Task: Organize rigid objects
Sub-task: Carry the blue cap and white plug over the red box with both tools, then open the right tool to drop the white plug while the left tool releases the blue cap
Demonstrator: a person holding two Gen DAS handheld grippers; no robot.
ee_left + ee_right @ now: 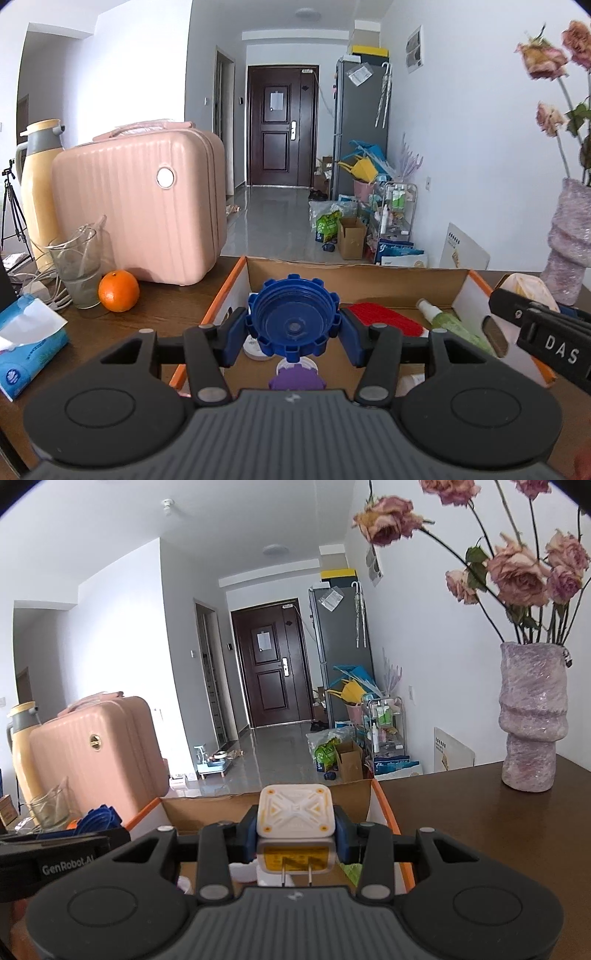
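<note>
Left gripper (294,326) clamps a blue ridged cap (294,318) by its rim, open side toward the camera, above the cardboard box (373,282) with orange edges. Its blue pads press on opposite sides of the cap, the jaws at a middling spread.

Largest of what matters is that box, which sits on the dark tabletop (177,306) and takes up the middle of both views. Already lying in it are a red ridged item (388,319), a green spray bottle (448,323), a white round lid (255,349) and a small purple piece (295,380), so a good part of the sorting looks done.

Right gripper (295,834) holds a white and yellow plug adapter (295,814), jaws narrow and pressing its sides, metal prongs pointing back at the camera. It hangs over the right-hand end of the same box.

Both held things are above the box, not yet set down. I judge two placements remain in hand. An orange (119,291), a glass (79,269) and a tissue pack (26,339) stand outside on the tabletop to the left; whether they belong to the job I cannot tell.
</note>
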